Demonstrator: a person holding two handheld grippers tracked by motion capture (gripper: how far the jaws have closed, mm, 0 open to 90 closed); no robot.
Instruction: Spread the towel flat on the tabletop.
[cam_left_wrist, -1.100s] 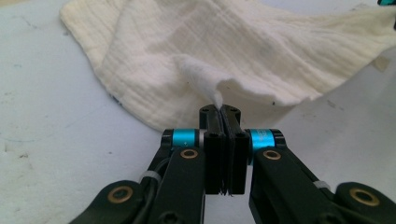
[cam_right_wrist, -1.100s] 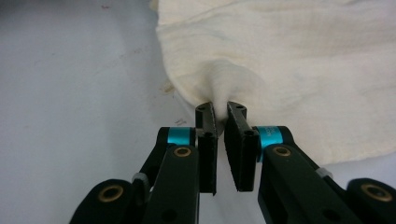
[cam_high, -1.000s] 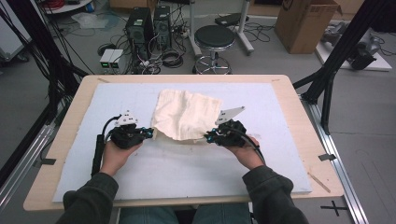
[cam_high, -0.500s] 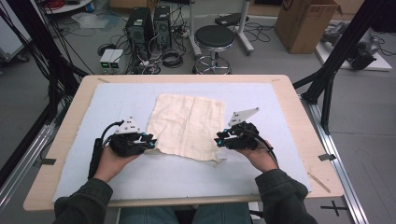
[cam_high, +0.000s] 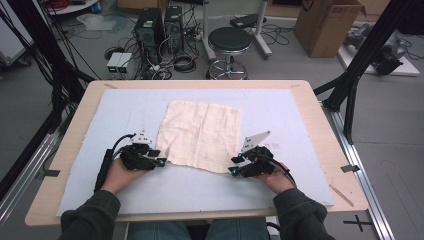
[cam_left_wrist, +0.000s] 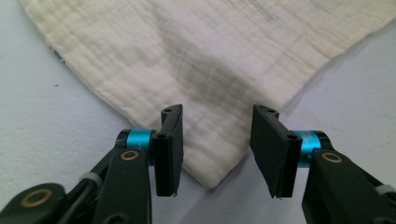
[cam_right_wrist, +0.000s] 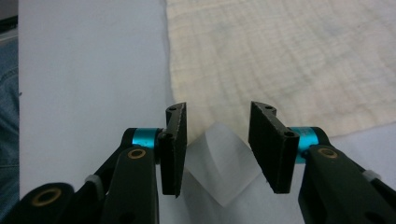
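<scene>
L gripper (cam_left_wrist: 215, 154): jaws part-open, just been opening; cloth (cam_high: 202, 135) corner lies between them, pads not pressing it. R gripper (cam_right_wrist: 217, 149): same, jaws apart and just been opening, near corner of cloth between the pads, loose, sitting slightly humped off the mat.

Cloth is spread flat on the blue mat (cam_high: 300, 115), mid-table, near edge twd the person, each gripper at one near corner.

Step in hand looks like letting go after laying it out. To do it well, I'd judge:
- open a bit wider before pulling away, so pads don't drag the corners;
- back off low and straight twd the person, both hands together, no twist;
- R corner looks lifted — tap it down w/ a jaw tip if it stays up;
- watch the cables near L hand (cam_high: 117, 175), keep them off the cloth.
</scene>
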